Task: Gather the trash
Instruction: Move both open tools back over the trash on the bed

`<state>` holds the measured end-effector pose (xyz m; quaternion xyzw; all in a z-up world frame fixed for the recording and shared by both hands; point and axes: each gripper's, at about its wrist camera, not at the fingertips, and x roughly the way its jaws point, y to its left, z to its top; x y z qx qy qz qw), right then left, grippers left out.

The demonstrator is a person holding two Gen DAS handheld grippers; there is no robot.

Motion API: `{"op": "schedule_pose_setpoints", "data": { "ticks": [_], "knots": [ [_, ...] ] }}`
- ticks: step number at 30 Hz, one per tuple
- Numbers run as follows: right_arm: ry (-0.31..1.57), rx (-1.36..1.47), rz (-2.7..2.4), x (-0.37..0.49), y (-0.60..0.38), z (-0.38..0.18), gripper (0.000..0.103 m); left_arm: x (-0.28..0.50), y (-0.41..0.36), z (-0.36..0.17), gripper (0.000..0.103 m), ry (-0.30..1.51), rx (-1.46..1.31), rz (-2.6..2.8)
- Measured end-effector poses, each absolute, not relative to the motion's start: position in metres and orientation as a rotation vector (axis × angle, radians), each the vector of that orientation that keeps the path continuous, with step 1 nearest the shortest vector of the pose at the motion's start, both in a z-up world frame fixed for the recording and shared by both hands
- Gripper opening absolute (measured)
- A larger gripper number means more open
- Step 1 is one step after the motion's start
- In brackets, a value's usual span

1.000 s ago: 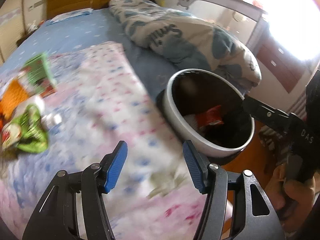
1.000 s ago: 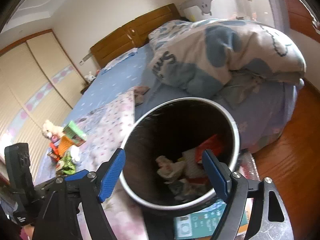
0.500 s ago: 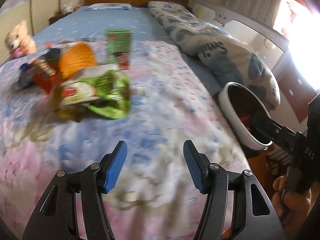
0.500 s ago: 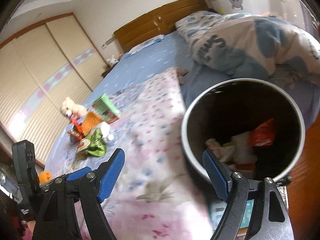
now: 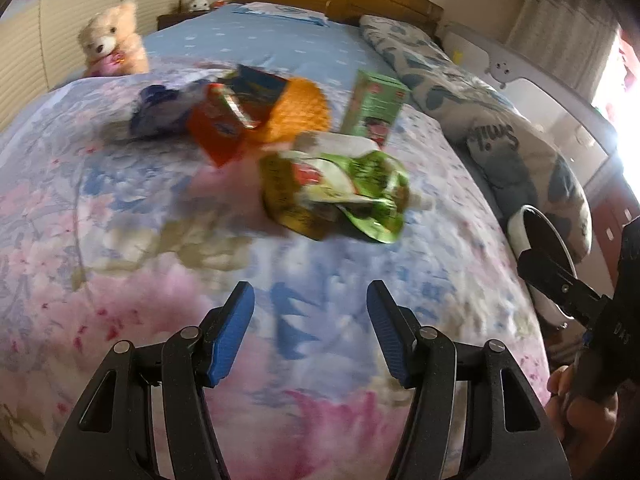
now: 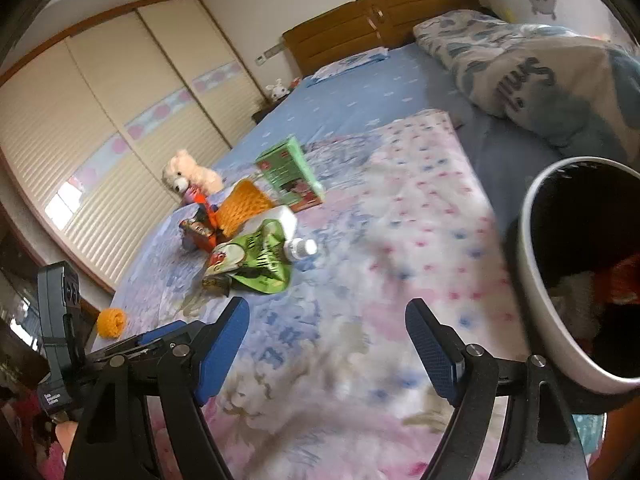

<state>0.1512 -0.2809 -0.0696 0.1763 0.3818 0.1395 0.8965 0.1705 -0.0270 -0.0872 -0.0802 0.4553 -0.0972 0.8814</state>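
Each wrist camera looked forward and steeply down along its own blue-padded fingers from low over the floral bedspread [image 5: 120, 208], the left facing the headboard, the right angled toward the wardrobe, both sharing the trash pile [image 5: 336, 192] and the bin [image 6: 536, 280].

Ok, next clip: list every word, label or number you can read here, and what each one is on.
"Smile" (upside down in the left wrist view, last letter partly folded away): on the rolled duvet.
"DAS": on the right gripper's black body, seen from the left wrist.
Green carton, green pouch, red packet: print too blurred to read.
White label on the left gripper's body: too small.
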Motion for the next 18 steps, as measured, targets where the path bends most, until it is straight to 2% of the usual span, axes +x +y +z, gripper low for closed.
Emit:
{"op": "schedule_pose_setpoints", "data": {
  "ticks": [10, 18],
  "knots": [
    [0.826, 0.329, 0.350, 0.181, -0.249, -0.078, 0.082, 0.196, 0.011, -0.083, 0.060, 0.929, -0.165, -0.133],
    [0.848, 0.334, 0.386, 0.211, -0.236, -0.085, 0.082, 0.239, 0.034, -0.074, 0.068, 0.913, -0.229, -0.115]
  ]
}}
